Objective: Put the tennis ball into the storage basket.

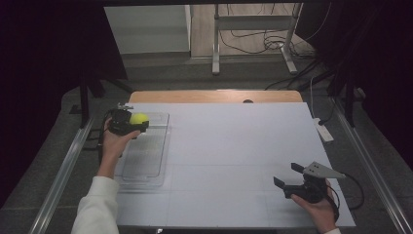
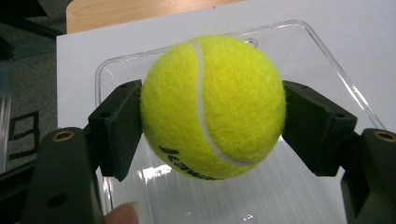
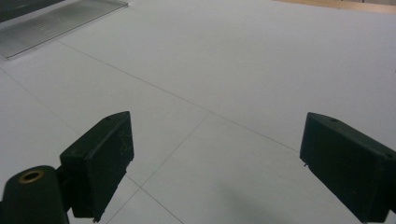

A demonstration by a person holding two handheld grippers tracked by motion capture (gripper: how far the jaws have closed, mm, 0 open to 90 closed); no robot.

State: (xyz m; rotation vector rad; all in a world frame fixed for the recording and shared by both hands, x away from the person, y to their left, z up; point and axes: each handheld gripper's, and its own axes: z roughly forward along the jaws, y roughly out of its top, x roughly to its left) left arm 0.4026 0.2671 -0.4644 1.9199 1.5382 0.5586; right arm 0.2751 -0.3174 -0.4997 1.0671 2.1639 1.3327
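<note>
— One tennis ball (image 2: 213,106), yellow, sits clamped between the jaws of the left gripper (image 1: 127,123), a black pad pressed to each of its sides.

— And the container?

— A clear plastic tray (image 1: 146,165) lies just below and beyond those jaws; the ball is held above its far end, and nothing lies in the tray.

— The other hand?

— The right gripper (image 3: 215,163) has its jaws spread wide, with bare white table (image 3: 243,70) between and ahead of them.
</note>
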